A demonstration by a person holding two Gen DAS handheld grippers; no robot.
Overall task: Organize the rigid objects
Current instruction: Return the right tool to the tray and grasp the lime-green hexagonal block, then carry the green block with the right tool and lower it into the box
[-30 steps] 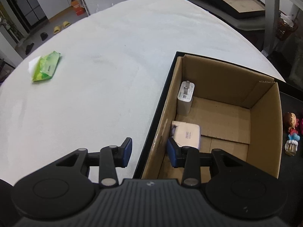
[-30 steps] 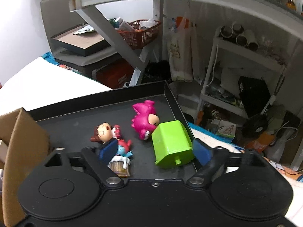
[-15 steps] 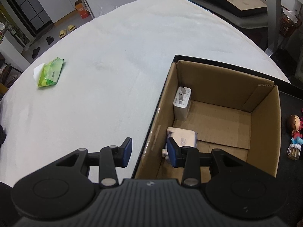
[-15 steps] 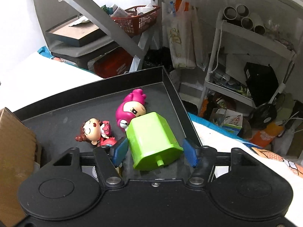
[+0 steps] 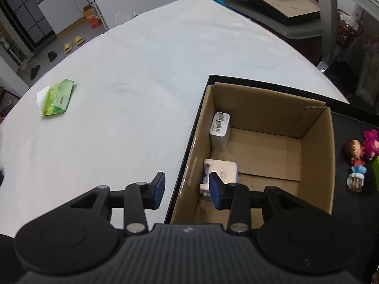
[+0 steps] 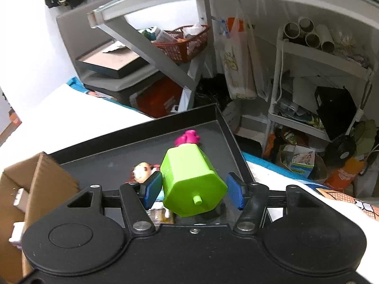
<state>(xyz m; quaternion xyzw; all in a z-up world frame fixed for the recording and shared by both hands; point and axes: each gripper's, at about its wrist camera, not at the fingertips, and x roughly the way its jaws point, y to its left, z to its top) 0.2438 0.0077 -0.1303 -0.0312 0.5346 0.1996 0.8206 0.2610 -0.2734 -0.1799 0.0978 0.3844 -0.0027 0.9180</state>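
Observation:
A lime-green hexagonal block (image 6: 191, 184) sits between the blue pads of my right gripper (image 6: 193, 191), which is shut on it, tilted, just above the black tray (image 6: 113, 151). Behind it lie a small doll (image 6: 141, 172) and a pink toy (image 6: 187, 137). My left gripper (image 5: 187, 190) is open and holds nothing; its fingers stand either side of the left wall of the cardboard box (image 5: 317, 161). Two white chargers are in that box, one upright (image 5: 220, 127) and one flat (image 5: 223, 171).
The box stands in the black tray (image 5: 350, 127), which rests on a white table (image 5: 142, 71). A green wipe packet (image 5: 58, 97) lies far left. A small clear bottle (image 5: 355, 182) lies by the doll (image 5: 354, 148). Shelves and clutter stand beyond the tray's right edge.
My right gripper's fingers have closed in on the green block, and the block now moves with them, tipped end-on. My left gripper has pulled back slightly and stays open.

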